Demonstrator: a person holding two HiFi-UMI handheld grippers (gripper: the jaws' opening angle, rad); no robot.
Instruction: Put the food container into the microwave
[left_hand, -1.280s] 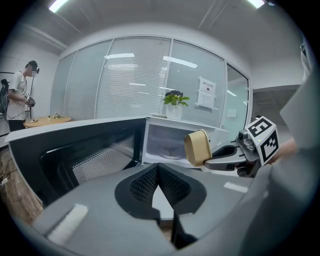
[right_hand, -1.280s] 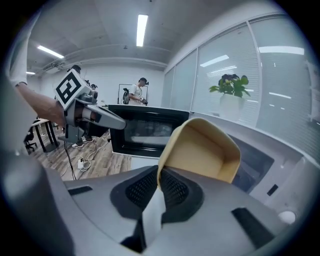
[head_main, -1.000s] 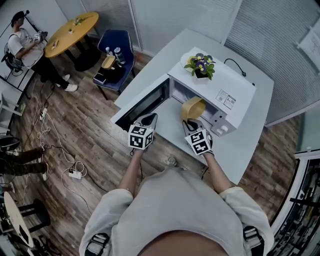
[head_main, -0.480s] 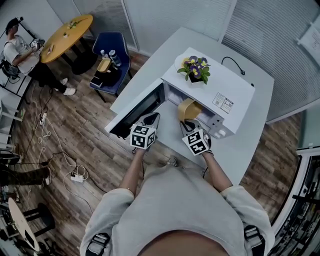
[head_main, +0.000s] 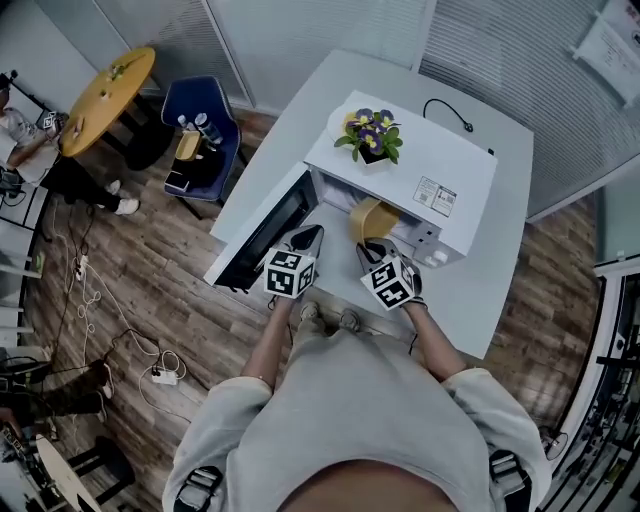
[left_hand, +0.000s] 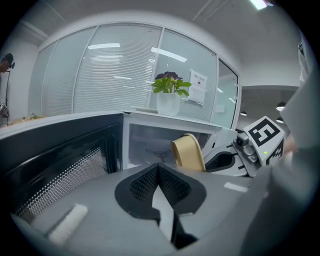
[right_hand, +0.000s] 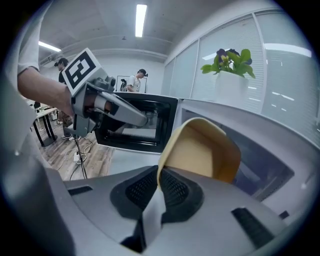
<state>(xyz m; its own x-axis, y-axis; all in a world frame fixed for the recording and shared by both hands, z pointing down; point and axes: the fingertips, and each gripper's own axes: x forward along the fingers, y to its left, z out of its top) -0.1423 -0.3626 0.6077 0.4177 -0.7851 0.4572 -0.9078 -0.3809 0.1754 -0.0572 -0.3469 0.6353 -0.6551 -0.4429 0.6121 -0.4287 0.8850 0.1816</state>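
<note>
Table (head_main: 478, 292), pale and bare toward its near right part, bears the microwave (head_main: 420, 160). Its door (head_main: 262, 232) is swung wide to the left, and a potted plant (head_main: 368, 135) stands on its top. The food container (head_main: 372, 218), a tan tub, is held on edge at the mouth of the cavity; how much of it is past the threshold cannot be told. Likely risk: so tilted, the tub may be caught on the upper lip or the right frame of the opening and twisted out of the pinch, since only one thin wall is gripped. A knock there could also be passed on to the plant above. The right gripper (right_hand: 159, 175) is clamped on the tub's near wall. The wall is pressed between the two pads (right_hand: 175, 189), and the body of the tub stands up and ahead of them, hollow side turned toward the gripper. The left gripper (left_hand: 159, 172) is closed with nothing in it, near the open door; the door could be nudged by it.
</note>
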